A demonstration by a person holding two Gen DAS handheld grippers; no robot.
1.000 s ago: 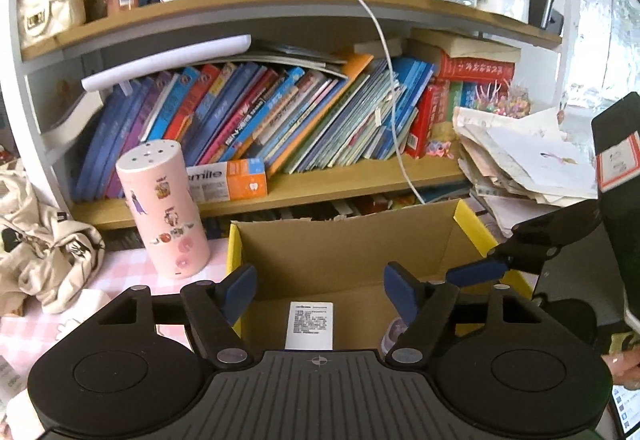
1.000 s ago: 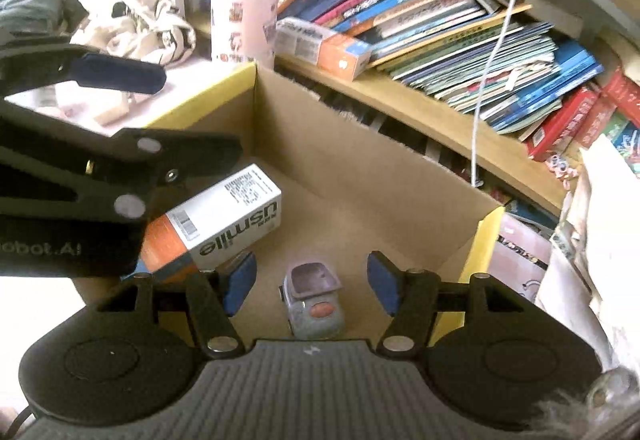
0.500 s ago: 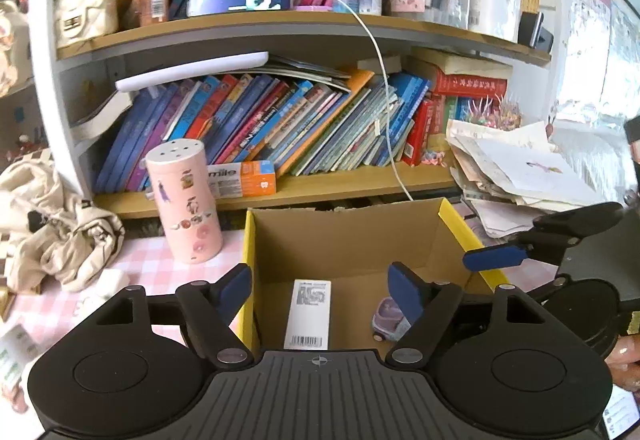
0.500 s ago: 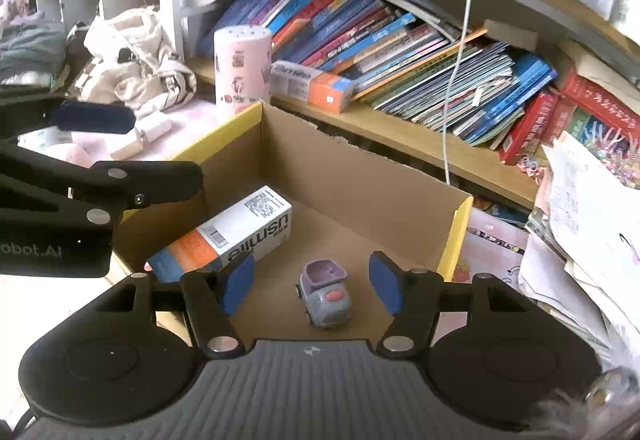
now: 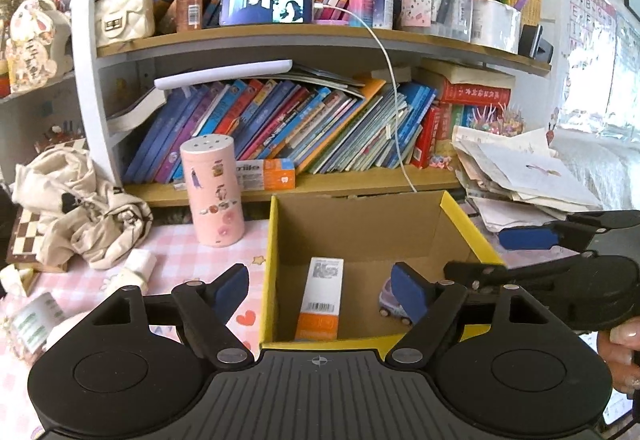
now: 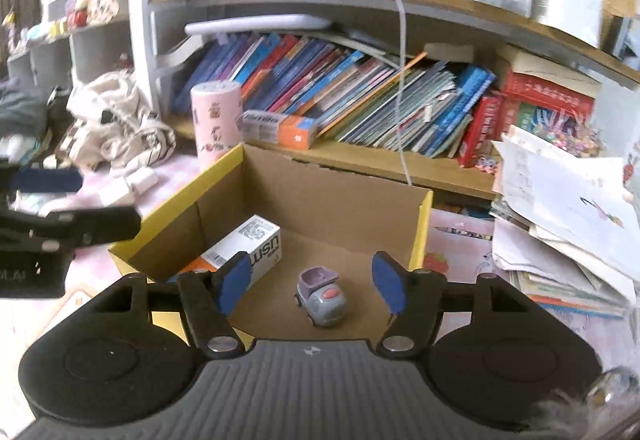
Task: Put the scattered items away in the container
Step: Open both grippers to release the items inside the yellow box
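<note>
Where finger pad intrudes, toy car [image 5: 394, 302] half-hidden.

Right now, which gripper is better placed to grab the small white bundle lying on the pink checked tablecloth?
Left. The left gripper is open and empty, with the small white bundle just off its left fingertip. The right gripper hovers over the yellow-edged cardboard box, farther away.
</note>
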